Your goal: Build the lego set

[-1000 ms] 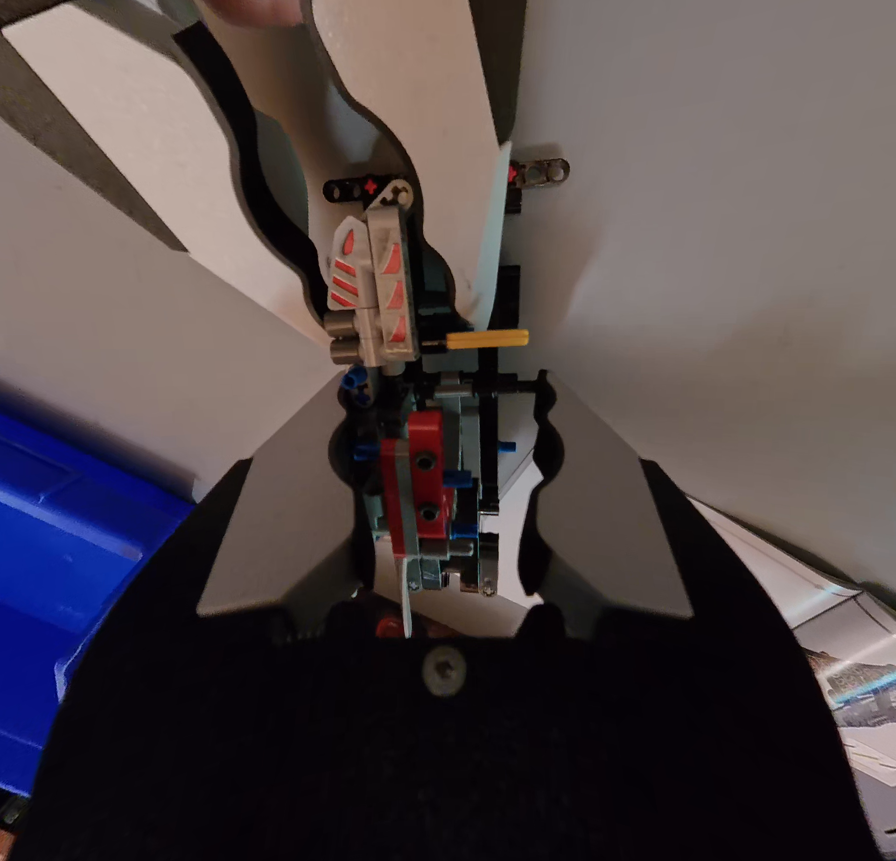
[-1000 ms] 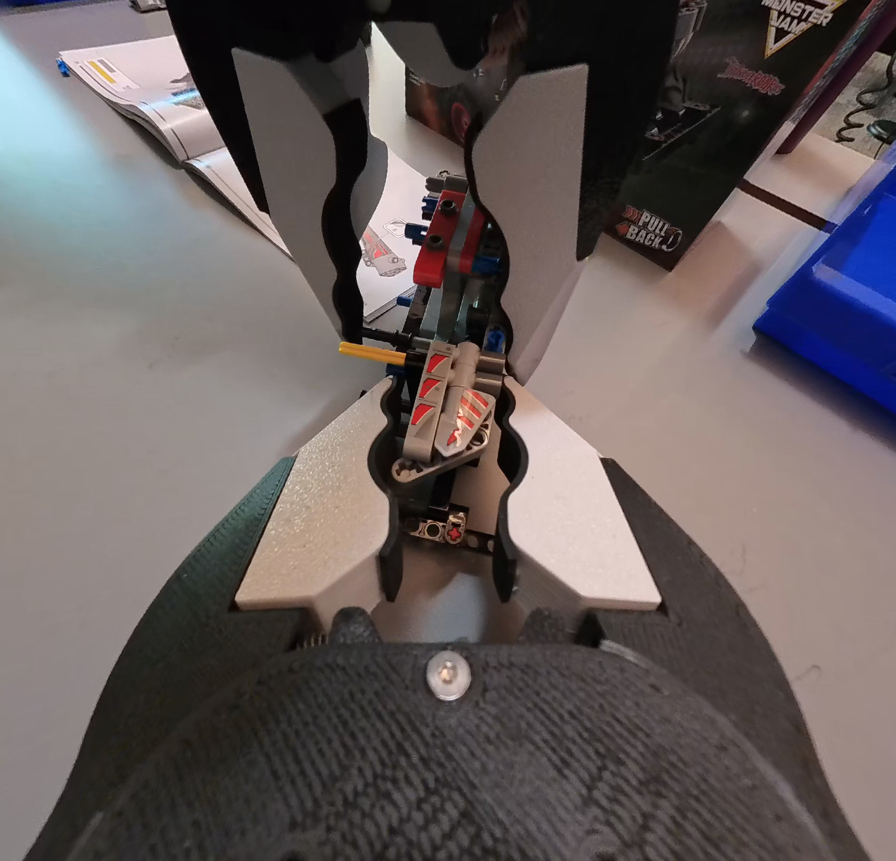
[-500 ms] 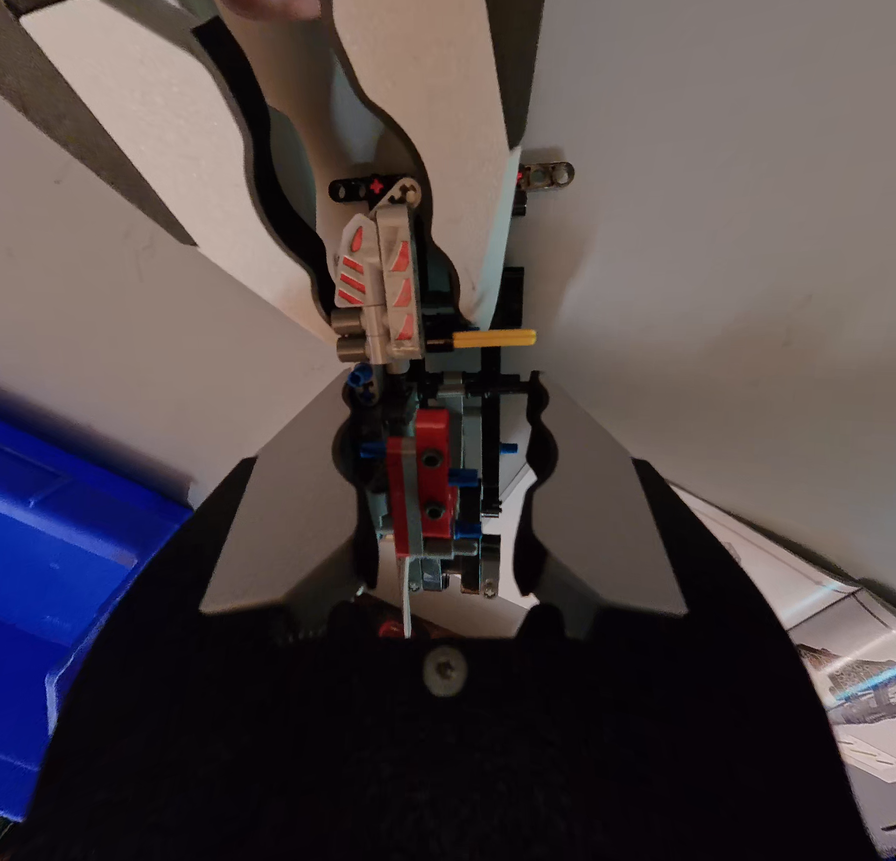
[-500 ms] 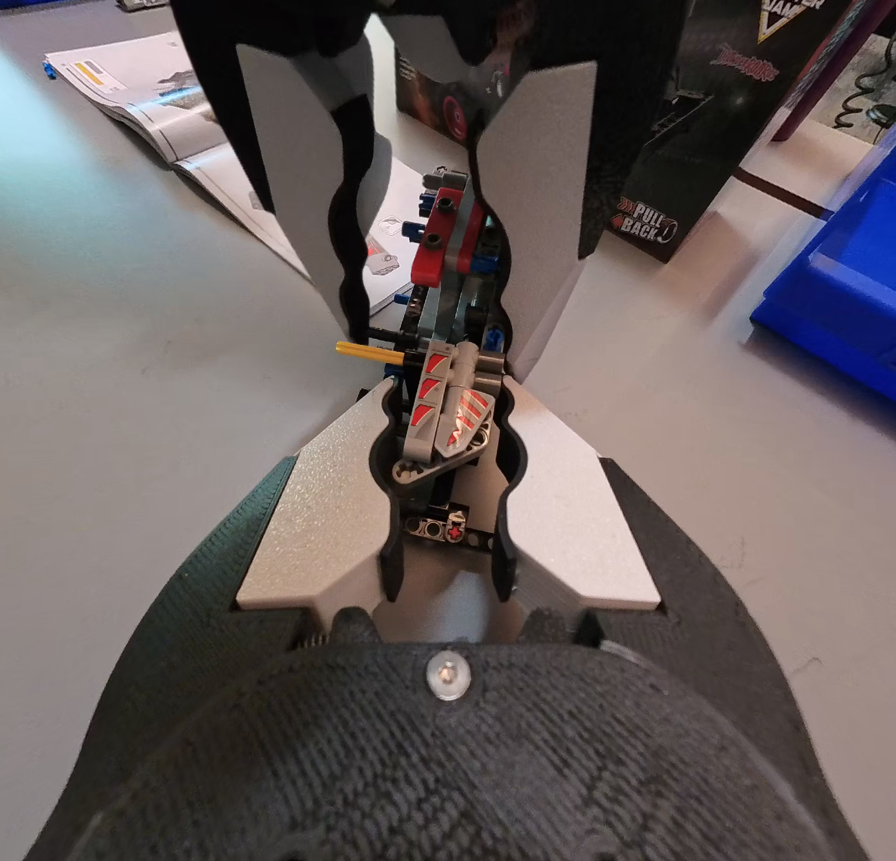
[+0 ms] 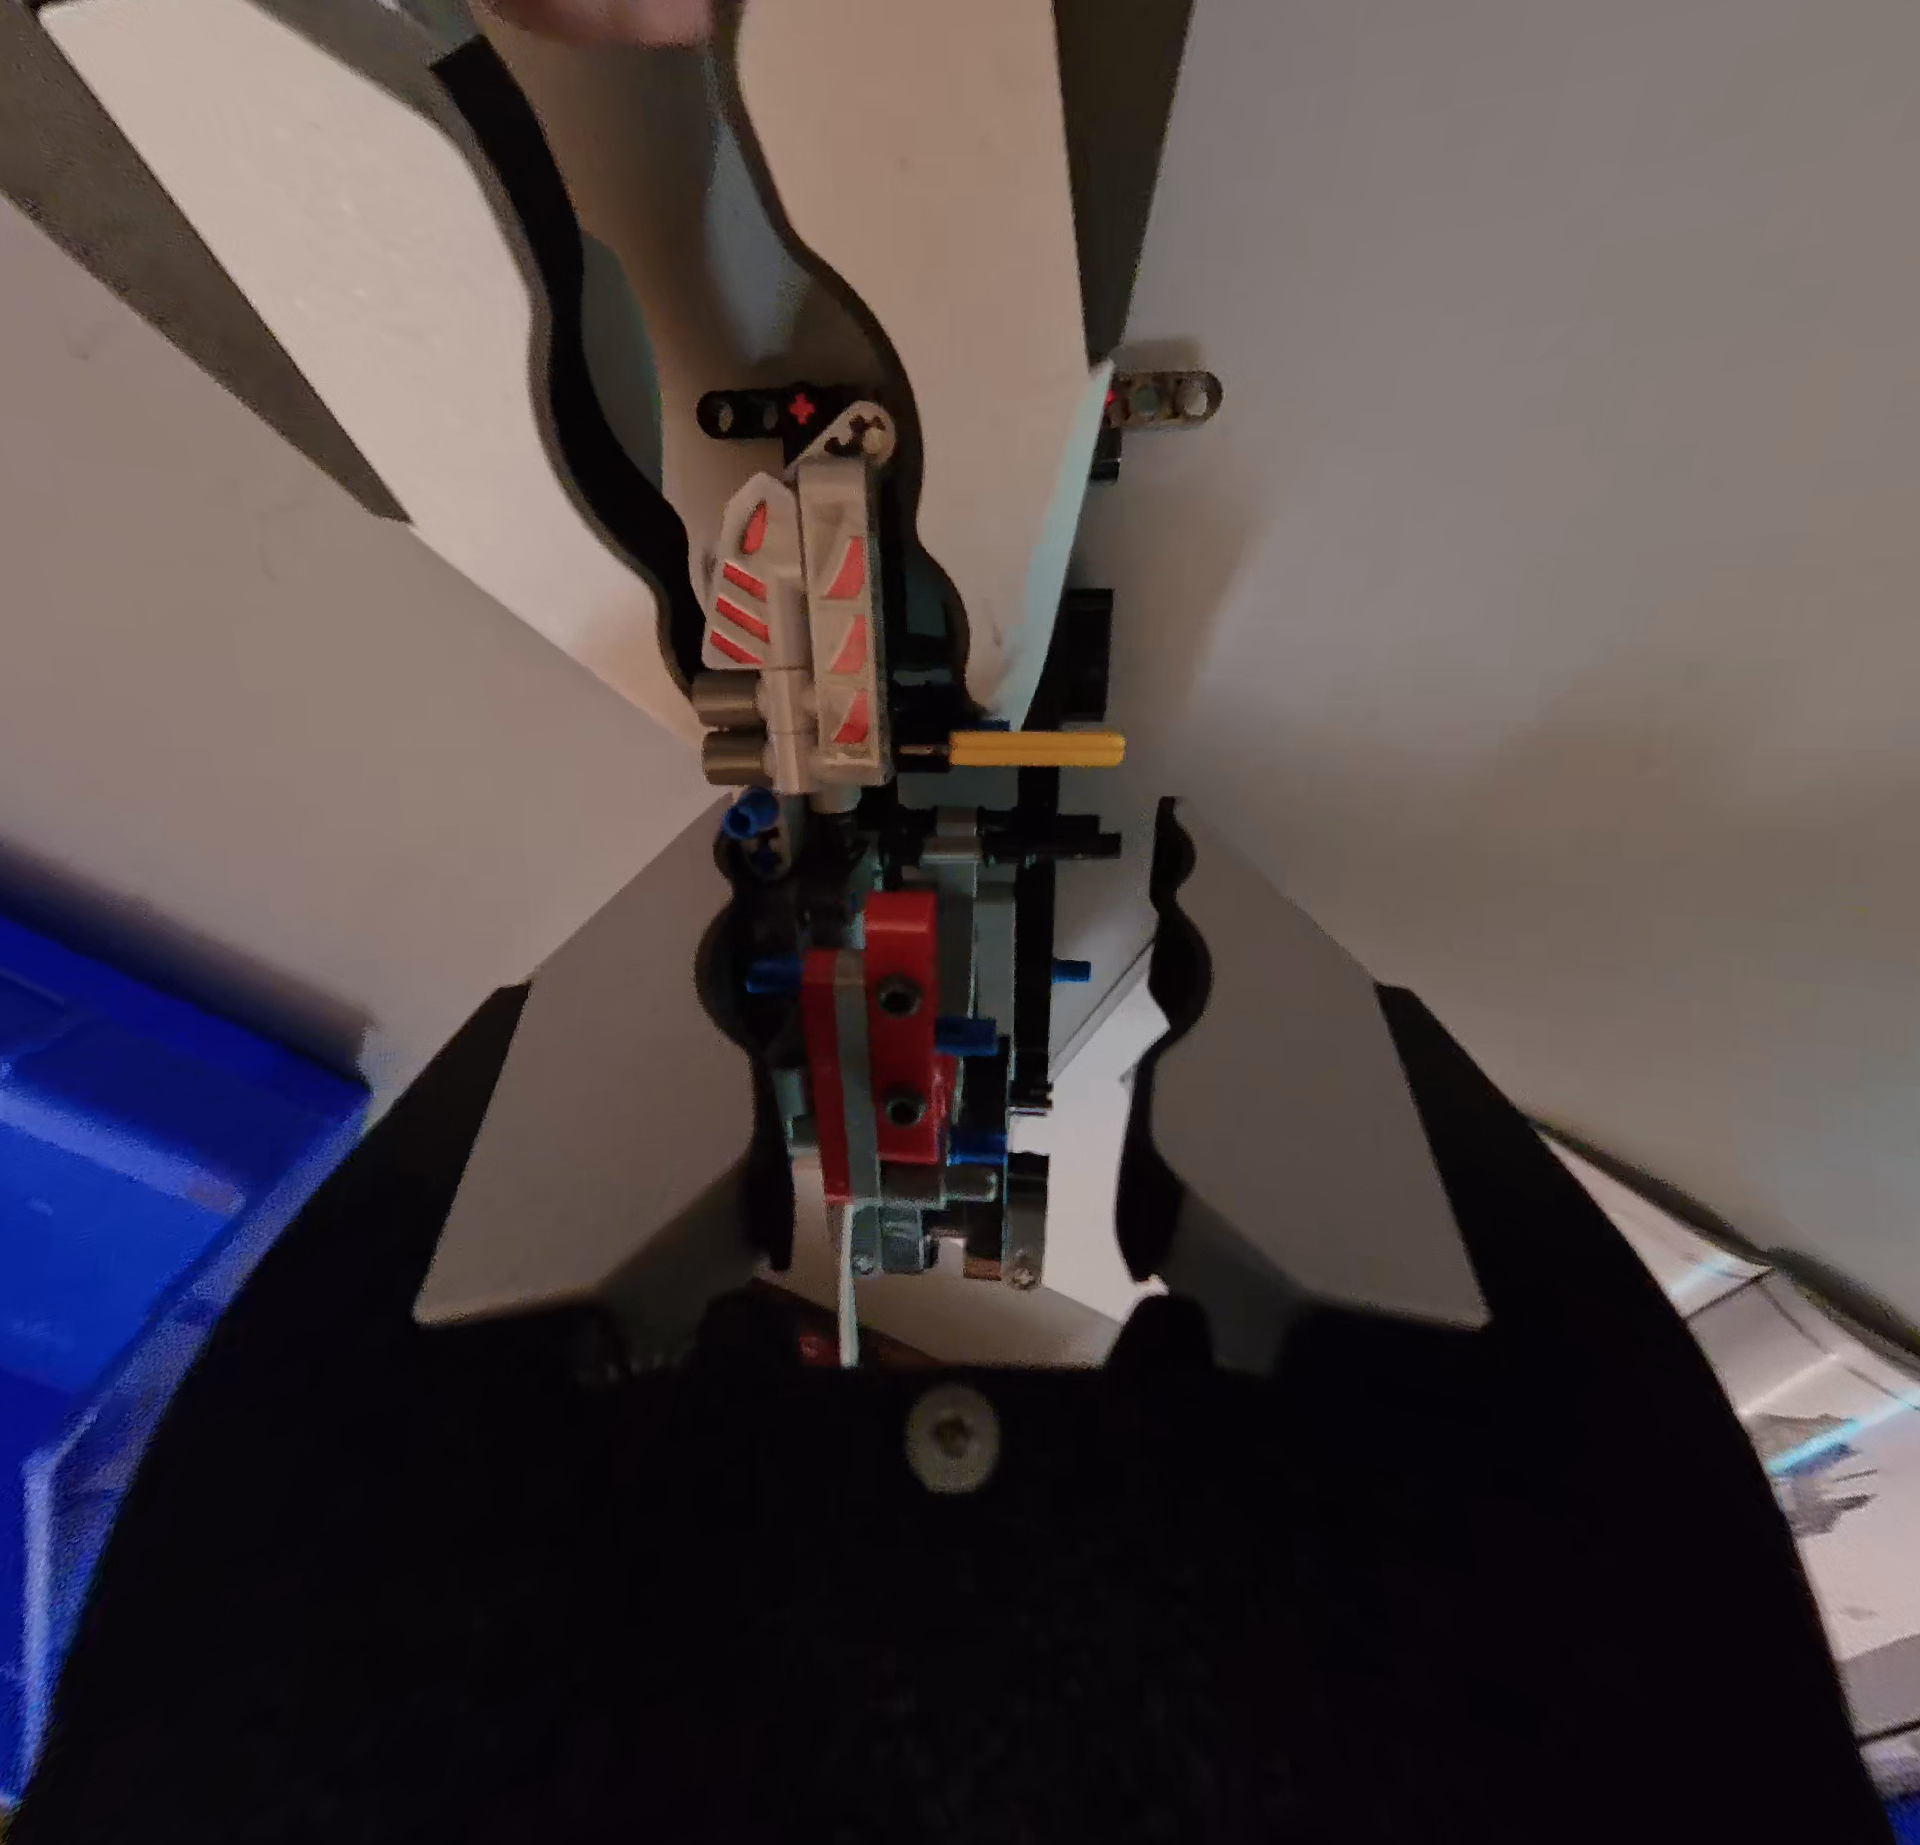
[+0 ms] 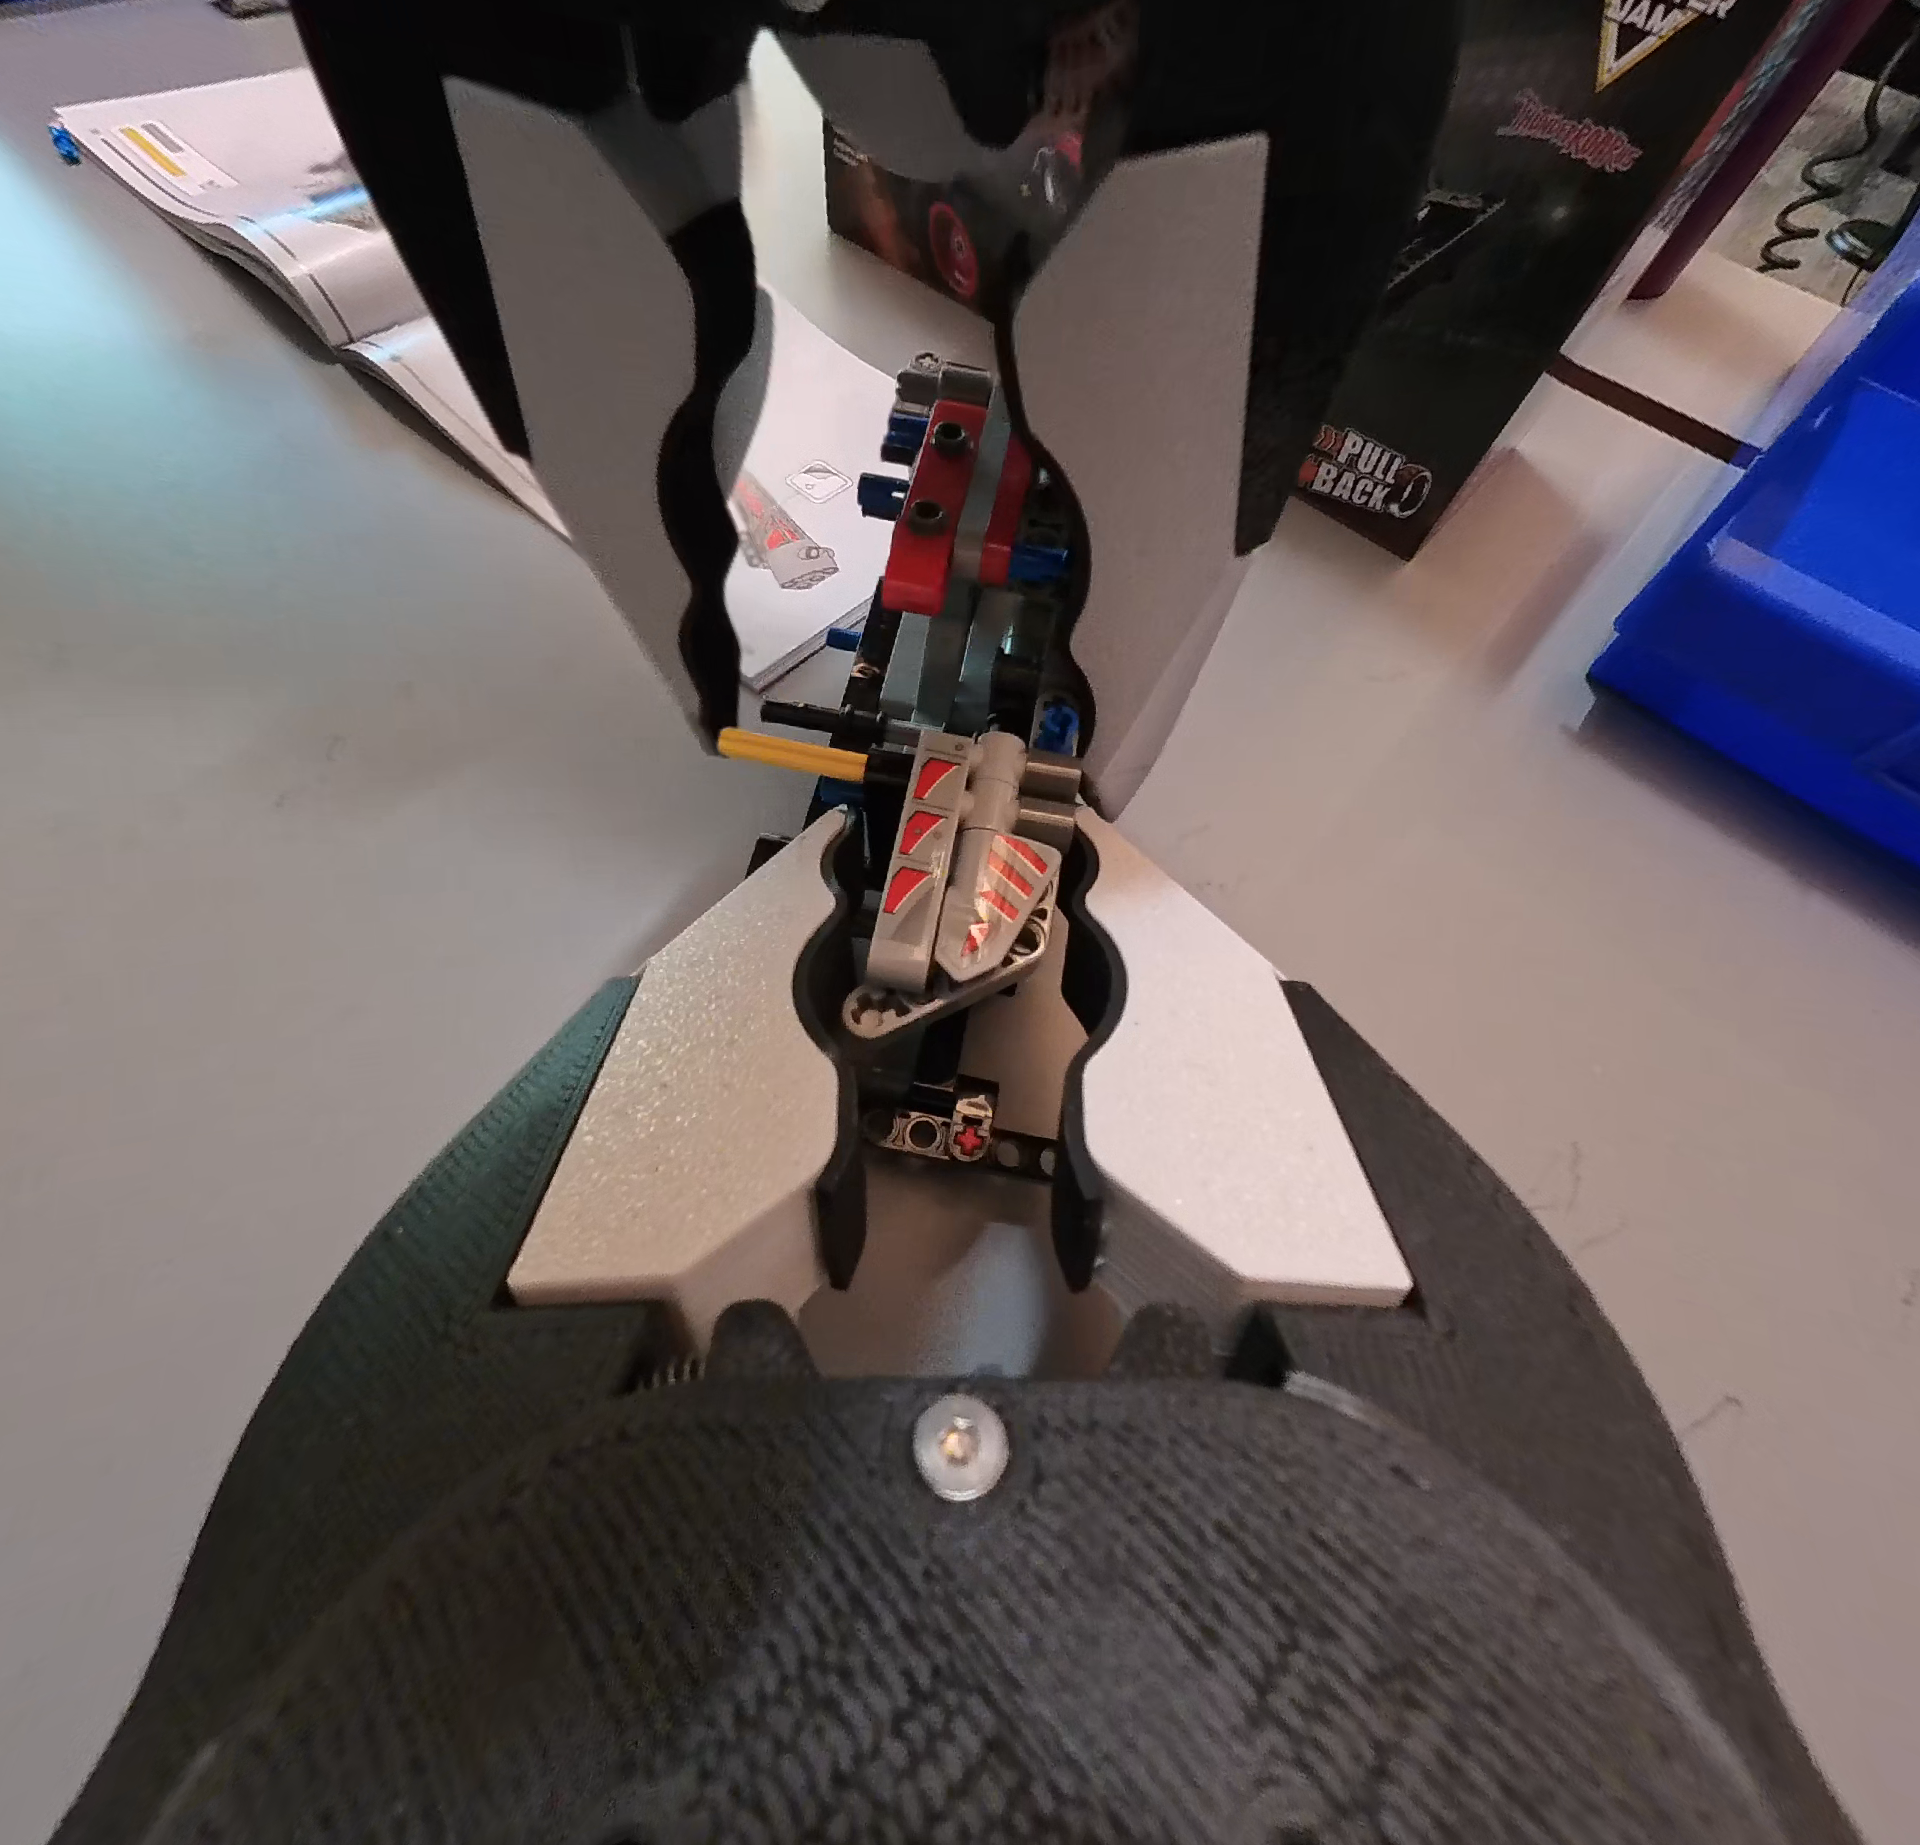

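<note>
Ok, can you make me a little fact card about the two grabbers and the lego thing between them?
lego model: grey, red and black, between the two grippers
right gripper: jaws closed on the striped grey end
left gripper: jaws around the red end, with a gap on one side
yellow axle: sticks out sideways from the middle
table: grey
on the table: open instruction booklet, dark box, blue bin

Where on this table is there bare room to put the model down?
Bare grey table lies left of the grippers, below the instruction booklet. Another free strip runs right, before the blue bin. It is crowded behind, around the dark box.
</note>
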The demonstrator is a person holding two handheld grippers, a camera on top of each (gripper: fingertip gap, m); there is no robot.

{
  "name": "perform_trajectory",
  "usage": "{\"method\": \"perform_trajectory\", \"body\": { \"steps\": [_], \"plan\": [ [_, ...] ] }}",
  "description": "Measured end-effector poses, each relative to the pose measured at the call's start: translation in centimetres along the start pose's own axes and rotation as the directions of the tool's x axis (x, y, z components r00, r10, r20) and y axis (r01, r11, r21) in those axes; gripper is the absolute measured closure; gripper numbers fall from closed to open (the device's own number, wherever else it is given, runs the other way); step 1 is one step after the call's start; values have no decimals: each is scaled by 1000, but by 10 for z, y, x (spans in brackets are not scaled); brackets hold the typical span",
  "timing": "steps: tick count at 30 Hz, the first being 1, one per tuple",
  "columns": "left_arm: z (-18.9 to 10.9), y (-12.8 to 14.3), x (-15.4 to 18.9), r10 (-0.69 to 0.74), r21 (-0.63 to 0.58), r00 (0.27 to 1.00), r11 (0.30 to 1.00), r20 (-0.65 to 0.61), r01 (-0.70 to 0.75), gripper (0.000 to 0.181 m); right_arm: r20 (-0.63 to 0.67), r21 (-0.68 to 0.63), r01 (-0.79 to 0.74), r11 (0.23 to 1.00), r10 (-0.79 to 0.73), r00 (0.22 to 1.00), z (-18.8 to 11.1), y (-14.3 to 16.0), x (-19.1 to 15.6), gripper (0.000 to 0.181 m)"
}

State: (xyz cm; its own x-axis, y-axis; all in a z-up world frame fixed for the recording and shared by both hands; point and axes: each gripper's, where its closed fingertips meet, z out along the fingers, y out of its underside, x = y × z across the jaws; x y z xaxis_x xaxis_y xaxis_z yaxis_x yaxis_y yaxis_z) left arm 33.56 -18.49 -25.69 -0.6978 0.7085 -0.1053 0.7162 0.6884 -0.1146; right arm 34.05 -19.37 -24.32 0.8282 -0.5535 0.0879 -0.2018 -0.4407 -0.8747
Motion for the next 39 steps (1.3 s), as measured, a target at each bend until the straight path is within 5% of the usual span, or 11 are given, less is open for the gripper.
{"method": "perform_trajectory", "body": {
  "steps": [10, 13, 25, 35, 39],
  "plan": [
    [0, -1, -3, -53, -11, 999, 999, 3, 53, 116, -3, -2, 3, 1000, -3, 1000, 0, 0, 0, 147],
    [-1, 0, -8, -28, -2, 999, 1000, 34, 28, 134, 3, 0, 18, 1000, -18, 1000, 1, -1, -2, 147],
    [-6, 2, -2, -62, -57, 998, 996, 24, 63, 128, 24, 1, 28, 1000, -28, 999, 2, -1, -5, 147],
    [-5, 10, 5, -62, -71, 998, 995, 13, 63, 98, 15, 0, 23, 1000, -23, 1000, 3, -1, -4, 147],
    [-4, 10, 0, -36, -74, 999, 996, 41, 39, 109, 14, 0, 25, 1000, -25, 1000, 3, -2, -4, 147]
  ]
}}
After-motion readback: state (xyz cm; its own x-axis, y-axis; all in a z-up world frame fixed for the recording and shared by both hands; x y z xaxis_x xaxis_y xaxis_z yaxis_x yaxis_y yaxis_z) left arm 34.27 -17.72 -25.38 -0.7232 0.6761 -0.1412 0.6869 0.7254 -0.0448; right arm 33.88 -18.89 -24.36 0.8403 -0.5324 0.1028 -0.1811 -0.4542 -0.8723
